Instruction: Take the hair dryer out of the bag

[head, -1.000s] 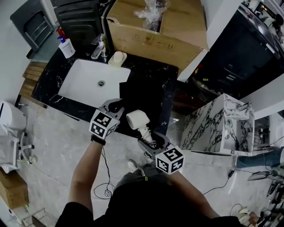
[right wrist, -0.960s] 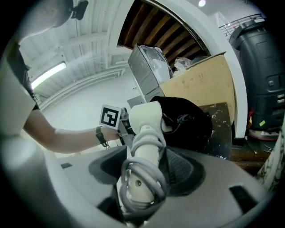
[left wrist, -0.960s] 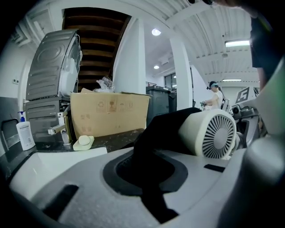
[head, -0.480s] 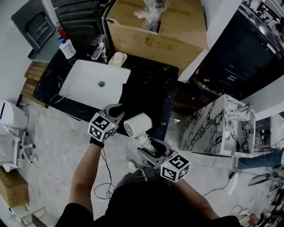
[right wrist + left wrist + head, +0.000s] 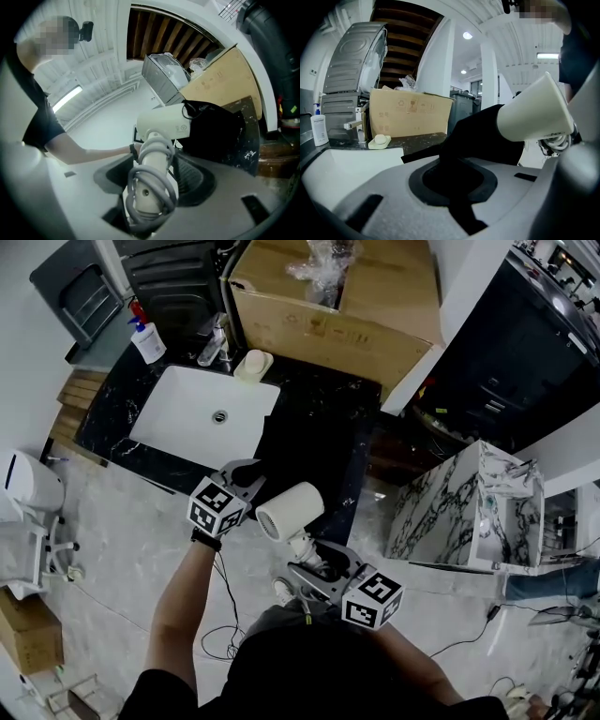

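Note:
The white hair dryer (image 5: 291, 510) hangs above the counter's front edge, outside the black bag (image 5: 305, 437). My right gripper (image 5: 315, 561) is shut on its handle (image 5: 151, 185), which has the grey cord wound around it; the barrel (image 5: 165, 122) points away to the left. My left gripper (image 5: 246, 471) is shut on the near edge of the bag, with black fabric (image 5: 453, 161) pinched between its jaws. From the left gripper view the dryer's barrel (image 5: 533, 115) sits up at the right, in front of the bag (image 5: 485, 133).
The bag lies on a dark marble counter (image 5: 356, 404) next to a white sink (image 5: 192, 418). Behind stand a large cardboard box (image 5: 328, 320), a soap dish (image 5: 253, 365), a faucet (image 5: 216, 341) and a pump bottle (image 5: 147, 340). A marble block (image 5: 464, 507) stands at the right.
My right gripper has drawn the hair dryer up and back toward me, away from the bag, and the barrel has swung to the left. The left gripper has stayed on the bag's edge.

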### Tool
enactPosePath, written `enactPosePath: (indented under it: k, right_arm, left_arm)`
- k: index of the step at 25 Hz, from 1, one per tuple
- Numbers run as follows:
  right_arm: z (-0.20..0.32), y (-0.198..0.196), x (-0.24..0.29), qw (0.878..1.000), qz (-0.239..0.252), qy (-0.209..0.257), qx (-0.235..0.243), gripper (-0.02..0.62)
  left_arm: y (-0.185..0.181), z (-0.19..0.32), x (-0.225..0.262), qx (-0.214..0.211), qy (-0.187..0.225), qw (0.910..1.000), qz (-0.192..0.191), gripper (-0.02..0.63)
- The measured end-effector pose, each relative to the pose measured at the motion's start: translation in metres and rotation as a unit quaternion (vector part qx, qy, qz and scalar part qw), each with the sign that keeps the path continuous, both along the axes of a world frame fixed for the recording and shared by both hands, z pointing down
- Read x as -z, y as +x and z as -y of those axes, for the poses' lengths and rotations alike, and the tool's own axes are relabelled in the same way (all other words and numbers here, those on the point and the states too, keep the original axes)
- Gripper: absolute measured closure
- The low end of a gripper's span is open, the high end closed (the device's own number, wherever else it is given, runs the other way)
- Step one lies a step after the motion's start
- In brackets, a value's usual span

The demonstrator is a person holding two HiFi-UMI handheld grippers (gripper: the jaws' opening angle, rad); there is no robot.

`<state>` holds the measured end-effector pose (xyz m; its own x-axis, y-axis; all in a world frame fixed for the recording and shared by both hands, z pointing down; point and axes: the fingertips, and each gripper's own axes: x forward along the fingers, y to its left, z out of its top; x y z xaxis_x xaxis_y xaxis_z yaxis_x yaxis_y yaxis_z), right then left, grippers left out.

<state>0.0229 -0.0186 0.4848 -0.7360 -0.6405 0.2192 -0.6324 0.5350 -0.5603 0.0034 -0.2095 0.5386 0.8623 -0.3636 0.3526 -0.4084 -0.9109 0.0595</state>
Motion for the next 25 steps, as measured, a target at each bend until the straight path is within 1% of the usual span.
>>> enactPosePath:
  k: [5,8,12,14,16,19,20,21,23,24,25]
  right_arm:
    - [-0.005,-0.008,0.009,1.0,0.012,0.009,0.011,0.325]
    - [-0.006,-0.009,0.018,1.0,0.02,0.016,0.009,0.325]
    - [-0.003,-0.004,0.025,1.0,0.017,0.026,0.002,0.325]
    - [0.0,0.0,0.027,0.999,0.014,0.029,-0.005,0.325]
    - [0.002,0.005,0.027,0.999,0.01,0.031,-0.013,0.325]
    - [0.005,0.016,0.027,0.999,0.002,0.033,-0.027,0.325]
    - [0.006,0.02,0.027,0.999,-0.001,0.035,-0.033,0.325]
    - [0.008,0.023,0.029,0.998,-0.005,0.038,-0.04,0.325]
    - [0.012,0.031,0.031,0.998,-0.008,0.041,-0.054,0.325]
    - [0.014,0.035,0.032,0.997,-0.007,0.042,-0.061,0.325]
    - [0.016,0.038,0.033,0.997,-0.006,0.042,-0.068,0.325]
  left_arm:
    - [0.001,-0.003,-0.006,-0.002,-0.004,1.0,0.005,0.572]
    - [0.004,-0.007,-0.01,-0.01,-0.003,0.9999,0.012,0.572]
    - [0.005,-0.015,-0.017,-0.02,0.0,0.9994,0.027,0.572]
    - [0.004,-0.022,-0.02,-0.031,0.01,0.9984,0.046,0.572]
    - [0.003,-0.031,-0.023,-0.046,0.031,0.9956,0.075,0.571]
    - [0.0,-0.045,-0.033,-0.066,0.052,0.9888,0.124,0.571]
    - [-0.002,-0.05,-0.041,-0.072,0.053,0.9851,0.147,0.569]
    - [-0.006,-0.055,-0.051,-0.082,0.054,0.9794,0.176,0.547]
    - [-0.012,-0.064,-0.071,-0.107,0.063,0.9621,0.243,0.416]
    - [-0.015,-0.068,-0.078,-0.117,0.069,0.9544,0.265,0.375]
    - [-0.017,-0.071,-0.081,-0.122,0.072,0.9515,0.273,0.351]
